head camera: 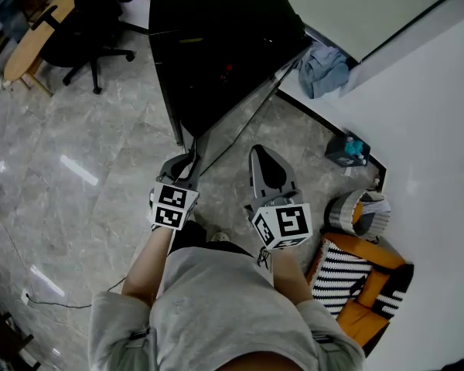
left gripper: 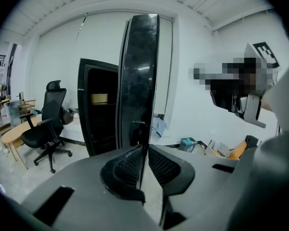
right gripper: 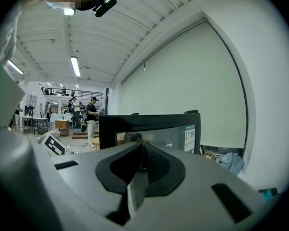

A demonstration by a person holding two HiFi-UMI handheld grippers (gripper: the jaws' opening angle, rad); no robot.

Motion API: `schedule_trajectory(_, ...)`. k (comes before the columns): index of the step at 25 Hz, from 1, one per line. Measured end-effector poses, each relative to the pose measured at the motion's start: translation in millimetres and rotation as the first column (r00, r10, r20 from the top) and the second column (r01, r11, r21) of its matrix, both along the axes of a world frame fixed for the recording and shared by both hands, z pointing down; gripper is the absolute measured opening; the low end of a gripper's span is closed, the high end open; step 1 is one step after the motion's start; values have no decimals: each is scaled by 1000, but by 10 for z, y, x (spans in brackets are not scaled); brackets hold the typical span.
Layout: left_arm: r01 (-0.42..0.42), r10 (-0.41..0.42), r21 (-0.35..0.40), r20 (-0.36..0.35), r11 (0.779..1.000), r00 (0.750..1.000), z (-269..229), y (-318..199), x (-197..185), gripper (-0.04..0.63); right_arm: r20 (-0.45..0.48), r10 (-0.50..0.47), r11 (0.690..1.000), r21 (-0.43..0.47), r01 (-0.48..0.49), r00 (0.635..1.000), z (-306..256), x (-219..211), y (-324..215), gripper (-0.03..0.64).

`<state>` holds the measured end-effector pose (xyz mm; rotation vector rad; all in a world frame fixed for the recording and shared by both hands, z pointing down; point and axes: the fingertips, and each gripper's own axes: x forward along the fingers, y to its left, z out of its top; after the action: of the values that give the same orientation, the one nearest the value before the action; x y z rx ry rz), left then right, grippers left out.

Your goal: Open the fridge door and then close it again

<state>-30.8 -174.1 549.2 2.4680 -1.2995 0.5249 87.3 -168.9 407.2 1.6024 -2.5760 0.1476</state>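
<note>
Far left: office chair (head camera: pixel 85 22) beside a wooden desk (head camera: pixel 27 41), well apart from the work. Next along: the fridge (left gripper: pixel 98 114), black, with open cabinet, and the fridge door (left gripper: pixel 138 76) standing wide, seen almost edge-on from the left gripper view. Pinching that door's free edge, by the look of it: left gripper (left gripper: pixel 145 152), pads close together with only the edge's thin line between them. Further right: right gripper (right gripper: pixel 140 147), pressed together on nothing, held beside the other and clear of the door. Far right, near the wall: blue cloth (head camera: pixel 325 68) and an orange striped bundle (head camera: pixel 359 280) on the floor. Judged to be at the turn of the task: past the opening, short of the closing. Next: keep the pinch, swing the edge back along its arc toward the cabinet, let go short of the seal, then nudge it home
</note>
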Motion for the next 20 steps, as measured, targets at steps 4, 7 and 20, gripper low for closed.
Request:
schedule_trajectory(4, 3, -3, -1, 4, 1000, 1000, 4, -16, -22, 51, 0, -5, 1000, 4, 5, 1000, -9, -3, 7, 25)
schedule_trajectory(7, 7, -7, -6, 21, 1000, 1000, 8, -49, -71, 51, 1, -3, 1000, 5, 3, 1000, -7, -13, -6, 25)
schedule_trajectory(20, 37, -36, -27, 20, 999, 999, 15, -413, -376, 61, 2, 17, 1000, 0, -17, 1000, 25, -79, -152, 25)
